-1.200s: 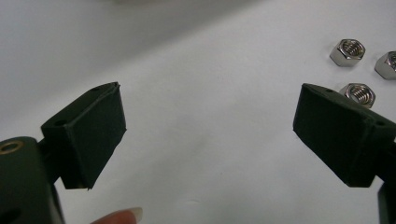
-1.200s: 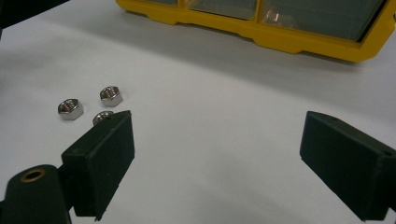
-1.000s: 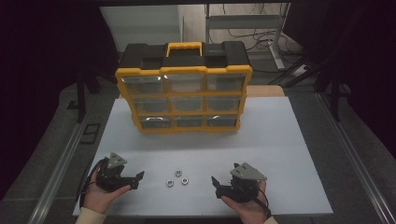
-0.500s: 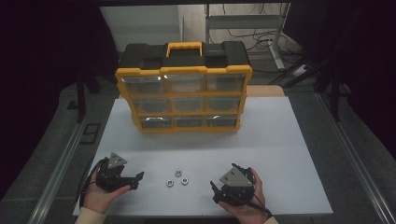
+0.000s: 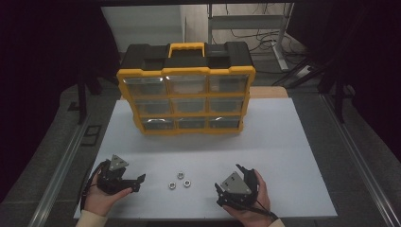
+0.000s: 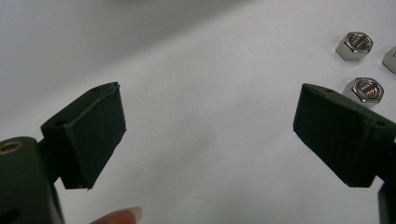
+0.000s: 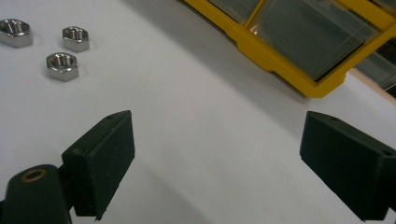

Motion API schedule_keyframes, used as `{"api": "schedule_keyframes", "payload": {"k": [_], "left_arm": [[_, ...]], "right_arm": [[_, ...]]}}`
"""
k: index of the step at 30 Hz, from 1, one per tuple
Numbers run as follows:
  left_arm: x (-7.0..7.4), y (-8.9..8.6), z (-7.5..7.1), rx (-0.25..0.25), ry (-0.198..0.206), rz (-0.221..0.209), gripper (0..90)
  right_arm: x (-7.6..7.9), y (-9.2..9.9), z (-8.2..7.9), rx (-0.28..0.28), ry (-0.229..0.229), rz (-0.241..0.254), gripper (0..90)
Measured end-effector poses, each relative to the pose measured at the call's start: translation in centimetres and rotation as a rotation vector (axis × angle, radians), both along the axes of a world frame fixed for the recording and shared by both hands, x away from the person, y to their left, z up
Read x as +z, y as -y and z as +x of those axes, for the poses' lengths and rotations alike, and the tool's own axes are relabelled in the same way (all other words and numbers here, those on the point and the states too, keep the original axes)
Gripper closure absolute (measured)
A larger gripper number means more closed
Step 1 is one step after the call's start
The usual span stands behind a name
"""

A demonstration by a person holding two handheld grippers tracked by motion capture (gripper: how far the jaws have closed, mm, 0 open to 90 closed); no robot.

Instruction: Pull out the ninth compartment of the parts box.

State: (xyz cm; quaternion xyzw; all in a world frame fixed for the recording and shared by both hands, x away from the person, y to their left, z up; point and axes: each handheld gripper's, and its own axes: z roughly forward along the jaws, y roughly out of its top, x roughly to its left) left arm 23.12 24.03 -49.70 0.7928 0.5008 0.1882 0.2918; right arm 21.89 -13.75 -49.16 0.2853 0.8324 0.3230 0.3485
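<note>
Nothing looks started: both the left gripper (image 5: 135, 182) and right gripper (image 5: 229, 182) gape empty near the table's front edge, three nuts (image 5: 180, 180) lie loose between them, and the organizer's (image 5: 185, 101) drawers seem closed.

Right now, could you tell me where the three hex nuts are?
In the high view, the hex nuts lie clustered on the white table near its front edge, between the left claw and right claw.

The nuts (image 7: 62, 66) looked like glossy, polished metal. The table (image 5: 283, 142) was matt white, and the organizer (image 5: 187, 90) was smooth yellow-and-black plastic.
</note>
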Motion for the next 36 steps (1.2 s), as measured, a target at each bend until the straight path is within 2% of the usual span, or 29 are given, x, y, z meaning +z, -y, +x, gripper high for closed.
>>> {"api": "schedule_keyframes", "payload": {"k": [7, 20, 36], "left_arm": [[-0.04, -0.01, 0.02, -0.002, -0.002, 0.002, 9.9], [-0.10, 0.01, 0.04, -0.004, -0.005, 0.005, 9.8], [-0.19, 0.00, 0.07, -0.006, -0.011, 0.008, 9.7]], "right_arm": [[-0.19, -0.30, -0.19, 0.011, 0.052, -0.082, 11.1], [-0.38, -0.41, -0.29, 0.016, 0.110, -0.165, 10.9], [-0.80, -1.01, -0.95, 0.048, 0.207, -0.314, 10.5]]}}
